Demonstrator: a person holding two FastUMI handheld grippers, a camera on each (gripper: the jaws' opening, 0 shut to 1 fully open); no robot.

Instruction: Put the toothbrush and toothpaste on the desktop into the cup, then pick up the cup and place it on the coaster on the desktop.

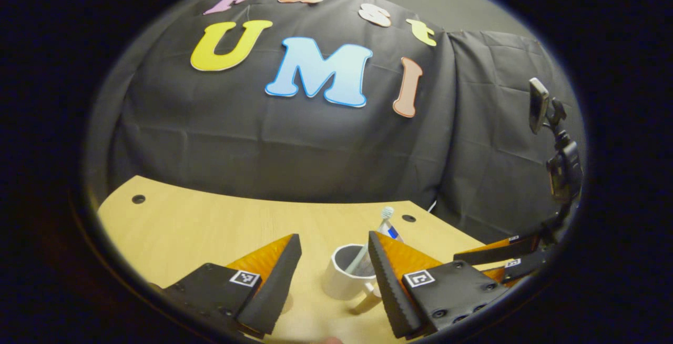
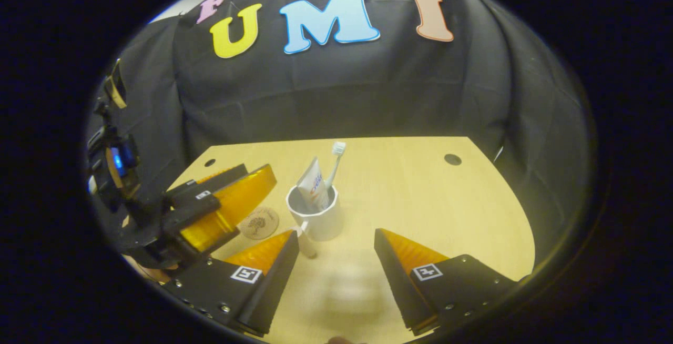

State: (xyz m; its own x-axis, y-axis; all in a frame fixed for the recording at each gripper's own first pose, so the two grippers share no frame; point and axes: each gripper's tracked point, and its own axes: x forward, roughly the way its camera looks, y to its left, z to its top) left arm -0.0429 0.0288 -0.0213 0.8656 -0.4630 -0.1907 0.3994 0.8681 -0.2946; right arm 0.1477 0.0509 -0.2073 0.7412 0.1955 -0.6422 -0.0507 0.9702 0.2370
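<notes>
Black cloth backs a pale wooden counter (image 2: 410, 191) with small dark round holes near its far edge. On it, just ahead of the right claw (image 2: 336, 241), stands a white ceramic cup (image 2: 315, 216) holding a white toothbrush (image 2: 335, 162) with its bristle head up and a white toothpaste tube (image 2: 311, 183) with blue and red print, both leaning against the rim. The cup's handle points toward the right claw and sits just beside its left finger; whether they touch is hard to make out. The right claw is spread wide and holds nothing. A round brown coaster (image 2: 259, 222) with a dark tree design lies on the counter to the left of the cup, near it but apart, partly hidden behind the left claw's fingers.

From the left gripper view, the left claw (image 1: 334, 260) is also spread wide and grips nothing; the cup sits between its fingers, slightly ahead, with the right finger covering part of the cup's rim and the lower part of the tube. Contact there cannot be judged. The toothbrush head pokes up above that finger. The right claw's fingers appear at the far right, cut off by the picture's edge.
</notes>
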